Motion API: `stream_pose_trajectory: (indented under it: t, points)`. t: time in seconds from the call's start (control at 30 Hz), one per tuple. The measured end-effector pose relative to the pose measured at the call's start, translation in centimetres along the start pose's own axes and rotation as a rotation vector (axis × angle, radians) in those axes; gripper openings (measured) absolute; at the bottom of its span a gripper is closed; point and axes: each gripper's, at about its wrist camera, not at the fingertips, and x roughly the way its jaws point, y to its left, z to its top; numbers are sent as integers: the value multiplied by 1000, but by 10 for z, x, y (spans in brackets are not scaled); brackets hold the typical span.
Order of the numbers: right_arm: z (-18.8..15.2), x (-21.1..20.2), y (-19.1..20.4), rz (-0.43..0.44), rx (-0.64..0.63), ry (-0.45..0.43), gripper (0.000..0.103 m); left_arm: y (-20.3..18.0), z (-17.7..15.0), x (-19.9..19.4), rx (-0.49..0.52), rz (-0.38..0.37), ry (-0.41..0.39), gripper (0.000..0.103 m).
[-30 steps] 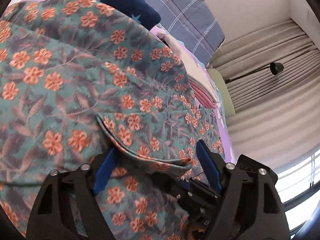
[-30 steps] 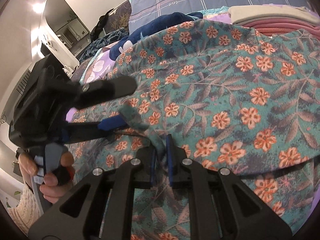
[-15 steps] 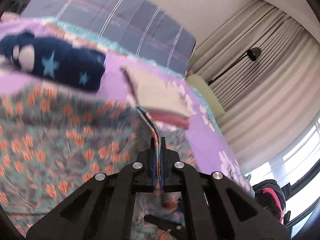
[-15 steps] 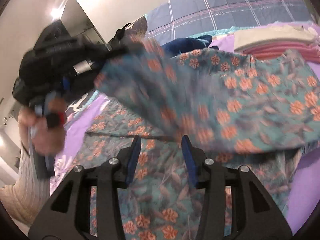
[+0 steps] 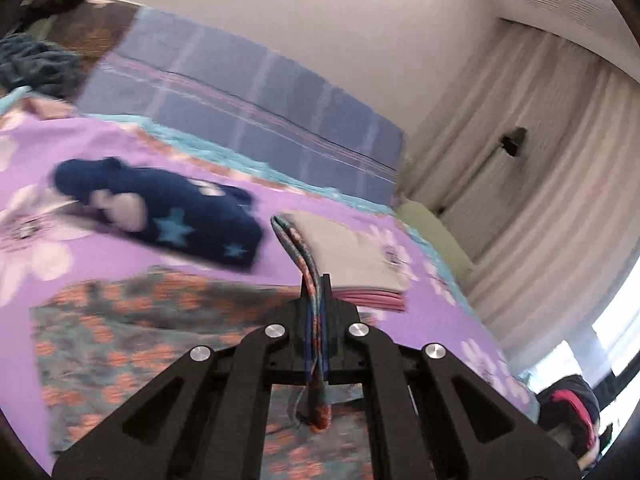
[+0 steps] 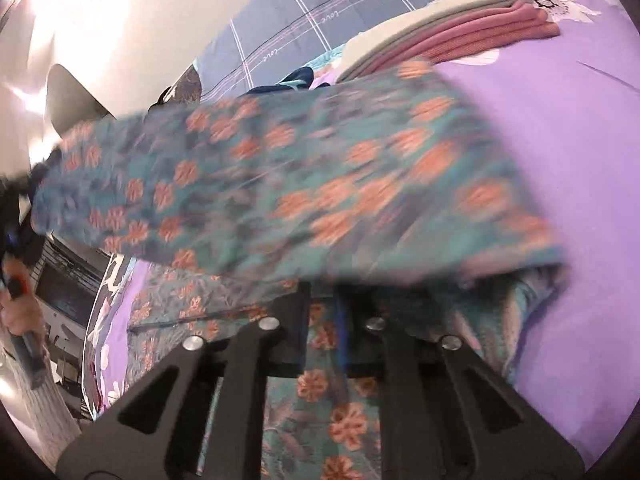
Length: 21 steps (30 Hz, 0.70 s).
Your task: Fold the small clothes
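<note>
The left gripper point(image 5: 317, 300) is clamped on a bunched edge of the teal cotton garment printed with orange flowers point(image 5: 132, 344), which stands up between its black fingers and hangs out behind them. The right gripper point(image 6: 325, 312) is closing, its jaws narrow; the lifted, blurred fabric hides their tips, so whether they pinch cloth I cannot tell. The rest of the garment lies spread on the purple flowered bedsheet point(image 6: 560, 128) near the bed's near edge. Farther in lie a navy star-patterned garment point(image 5: 168, 216) and a folded stack of grey and pink clothes point(image 5: 352, 264), beside the grey-blue checked pillow point(image 5: 256, 120) at the head.
</note>
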Motion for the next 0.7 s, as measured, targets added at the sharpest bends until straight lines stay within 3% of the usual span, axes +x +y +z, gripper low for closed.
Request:
stream_pose_trajectory:
  t: [0.23,0.33,0.47,0.57,0.63,0.7]
  points:
    - [-3,-3,7,-28,-45,4,15,90,-19,-42,-165,163,-40,3]
    - [-2,-2,10,-47,-73,13,18,110,-24,-45,-179,210,-30,3]
    - [-9,-1,30,-80,-149,29,35,143,-42,-33,-187,318,29,4]
    - [-17,-1,43,-97,-210,44,47,167,-62,-24,-169,450,74,5]
    - [-19,-3,45,-98,-234,58,51,179,-72,-24,-187,490,97,8]
    - [-21,-6,45,-84,-239,71,53,180,-76,-32,-204,485,81,11]
